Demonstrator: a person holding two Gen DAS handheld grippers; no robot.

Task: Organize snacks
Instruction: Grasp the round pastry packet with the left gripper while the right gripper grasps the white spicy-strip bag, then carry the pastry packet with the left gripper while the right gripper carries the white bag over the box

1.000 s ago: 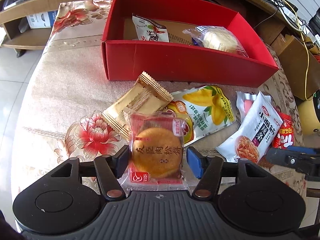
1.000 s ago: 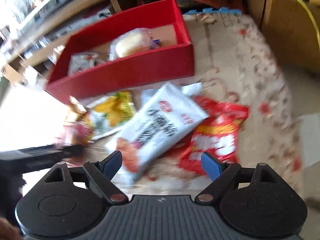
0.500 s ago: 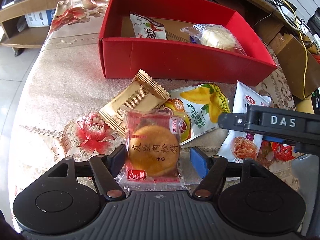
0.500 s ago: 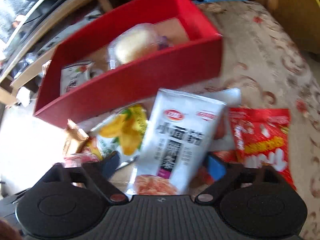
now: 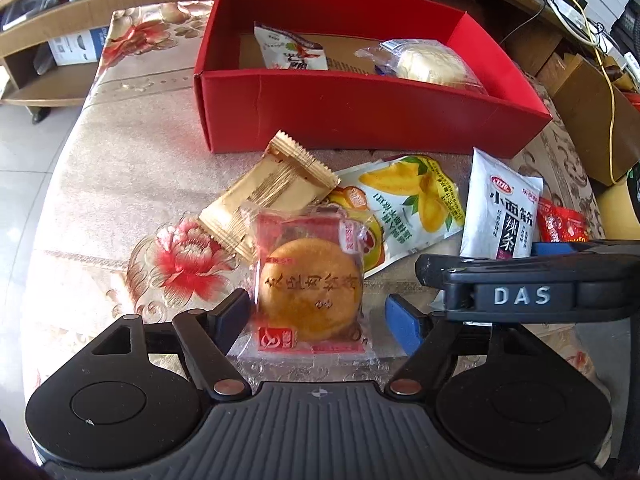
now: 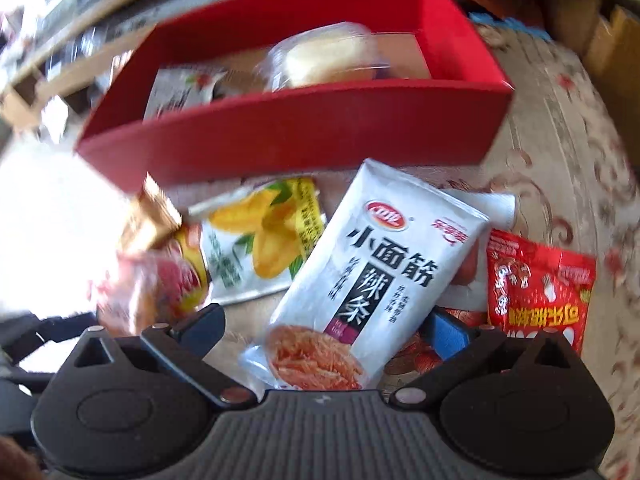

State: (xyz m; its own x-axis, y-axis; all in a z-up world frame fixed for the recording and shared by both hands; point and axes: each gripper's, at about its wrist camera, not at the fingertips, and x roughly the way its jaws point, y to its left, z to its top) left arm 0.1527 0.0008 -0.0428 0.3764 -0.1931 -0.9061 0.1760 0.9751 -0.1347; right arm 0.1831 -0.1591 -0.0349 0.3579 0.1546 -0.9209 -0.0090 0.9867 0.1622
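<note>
over the floral cloth we find the right gripper (image 6: 322, 326) newly dropped astride the white noodle-strip packet (image 6: 372, 264), jaws opening wide, not pinching. left gripper (image 5: 316, 312) jaws are widening around the round pastry packet (image 5: 310, 284); both packets sit outside the red box (image 5: 360, 108), so we judge two pickups next.

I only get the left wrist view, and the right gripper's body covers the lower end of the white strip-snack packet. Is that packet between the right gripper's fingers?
Observer: Yes. In the right wrist view the white packet lies between the fingers of the right gripper. Its jaws are opening, and they are not clamped on it.
Operator: Anything under that packet?
Observer: A second white packet pokes out from beneath its upper right edge.
Operator: I see only a sliver of something red beside it.
Observer: That is a red packet. It lies flat to the right of the blue finger pad, outside the jaws.
</note>
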